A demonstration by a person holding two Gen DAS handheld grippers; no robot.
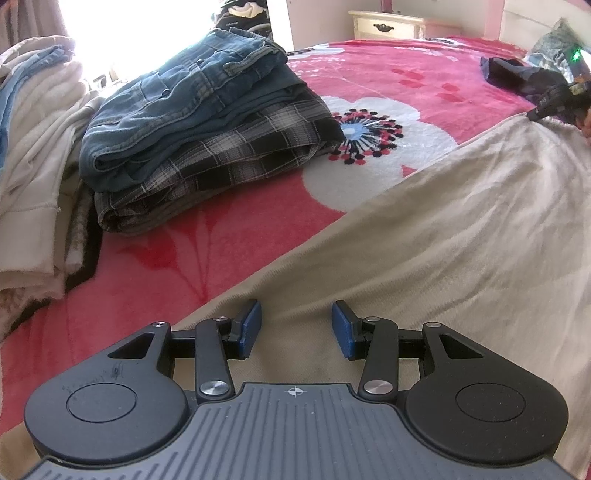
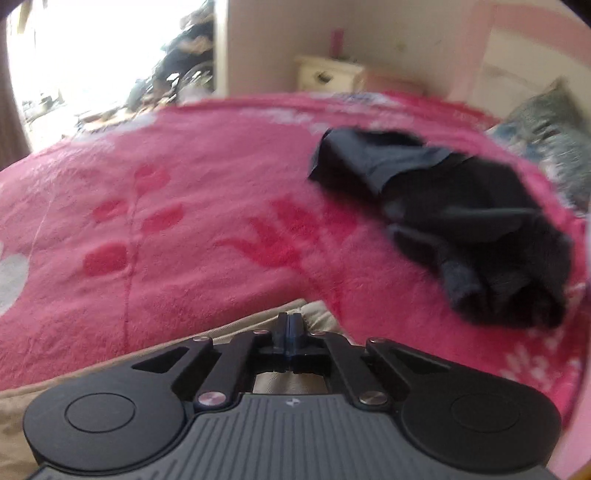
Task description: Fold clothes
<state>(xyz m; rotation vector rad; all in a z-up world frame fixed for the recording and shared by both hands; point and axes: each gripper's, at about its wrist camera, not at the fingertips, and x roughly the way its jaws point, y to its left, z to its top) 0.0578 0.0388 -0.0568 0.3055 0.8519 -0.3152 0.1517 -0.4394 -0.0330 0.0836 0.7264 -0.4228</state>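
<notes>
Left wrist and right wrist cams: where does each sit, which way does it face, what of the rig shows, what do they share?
Left wrist: on the left gripper, angled down across the beige garment toward the folded stack; its open fingers show, and the right gripper far right.
Right wrist: on the right gripper, angled down over the garment's edge toward the dark clothes; blurred; fingers together.
Shared: beige garment, pink blanket, dark clothes, nightstand.

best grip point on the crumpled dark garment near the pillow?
Probably the raised bunched fold at the near end of the crumpled dark garment. It stands proud of the pink floral blanket, so gripper fingers can straddle it. Come from the near side, angled downward. Motion blur hides finer edges.
</notes>
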